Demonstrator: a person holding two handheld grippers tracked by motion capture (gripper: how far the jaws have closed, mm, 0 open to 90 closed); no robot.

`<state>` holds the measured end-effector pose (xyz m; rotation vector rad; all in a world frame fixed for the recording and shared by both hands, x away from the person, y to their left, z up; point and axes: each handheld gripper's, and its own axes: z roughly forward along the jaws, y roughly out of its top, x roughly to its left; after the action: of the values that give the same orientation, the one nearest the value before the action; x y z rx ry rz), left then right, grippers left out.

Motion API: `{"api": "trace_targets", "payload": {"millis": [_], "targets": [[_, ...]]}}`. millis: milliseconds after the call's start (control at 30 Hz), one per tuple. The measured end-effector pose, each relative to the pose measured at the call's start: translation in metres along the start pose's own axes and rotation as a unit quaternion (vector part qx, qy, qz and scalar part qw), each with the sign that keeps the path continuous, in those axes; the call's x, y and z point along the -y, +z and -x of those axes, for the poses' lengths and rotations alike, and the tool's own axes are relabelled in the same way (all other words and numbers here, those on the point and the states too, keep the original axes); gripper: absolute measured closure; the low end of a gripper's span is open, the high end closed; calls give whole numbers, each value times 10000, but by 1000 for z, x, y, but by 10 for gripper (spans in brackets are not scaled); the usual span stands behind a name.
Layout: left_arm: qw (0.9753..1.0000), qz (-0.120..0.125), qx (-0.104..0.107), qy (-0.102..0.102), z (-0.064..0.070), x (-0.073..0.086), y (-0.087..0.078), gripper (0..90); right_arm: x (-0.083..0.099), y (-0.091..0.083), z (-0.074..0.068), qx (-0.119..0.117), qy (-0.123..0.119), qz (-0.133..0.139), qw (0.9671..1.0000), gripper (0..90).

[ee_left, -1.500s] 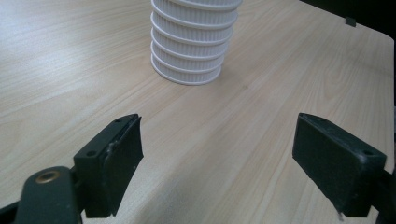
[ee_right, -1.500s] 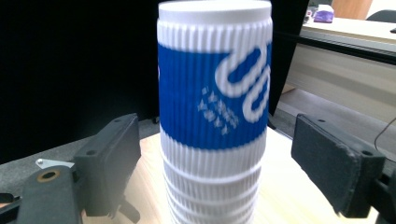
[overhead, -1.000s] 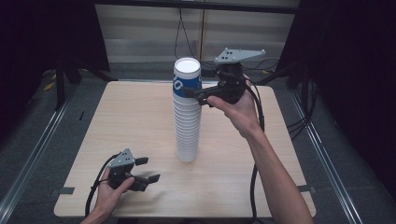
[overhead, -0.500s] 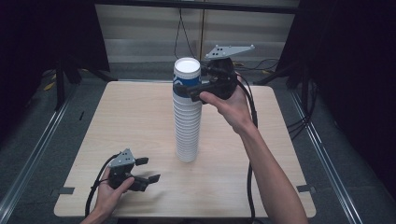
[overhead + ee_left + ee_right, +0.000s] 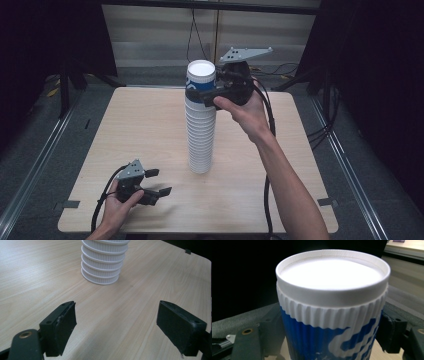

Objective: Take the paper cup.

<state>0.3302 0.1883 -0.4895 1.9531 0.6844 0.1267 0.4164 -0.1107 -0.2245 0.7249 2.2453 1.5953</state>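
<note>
- Left gripper (image 5: 152, 182): low at the near left corner of the wooden surface (image 5: 125, 130), fingers spread wide, holding nothing.
- Cup stack (image 5: 201, 130): upright mid-surface, inverted.
- Right gripper (image 5: 202, 94): raised, fingers closed on the blue-and-white top cup (image 5: 332, 312).

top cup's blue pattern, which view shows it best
The right gripper view: the top cup sits close between the jaws, blue-and-white pattern clear. The high view shows it small atop the stack; the left gripper view catches just the cup stack's white base.
</note>
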Motion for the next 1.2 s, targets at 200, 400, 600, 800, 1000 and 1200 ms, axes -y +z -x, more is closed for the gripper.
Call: {"api": "trace_targets", "payload": {"millis": [200,400,600,800,1000,1200], "targets": [[10000,-24,6,0,0,0,1,159,-1,-1,-1,17,-26,73,10000,236],[10000,-22,2,6,0,0,1,159,-3,-2,-2,54,22,265,9996,240],[10000,-22,8,-3,0,0,1,159,-4,-5,-2,84,44,419,9991,247],[10000,-27,1,-1,0,0,0,159,-7,-9,-3,105,74,655,9978,251],[10000,-20,7,-2,0,0,1,159,-11,-12,-3,92,101,845,9963,255],[10000,-19,8,0,0,0,1,159,-13,-13,-4,16,157,948,9954,258]]}}
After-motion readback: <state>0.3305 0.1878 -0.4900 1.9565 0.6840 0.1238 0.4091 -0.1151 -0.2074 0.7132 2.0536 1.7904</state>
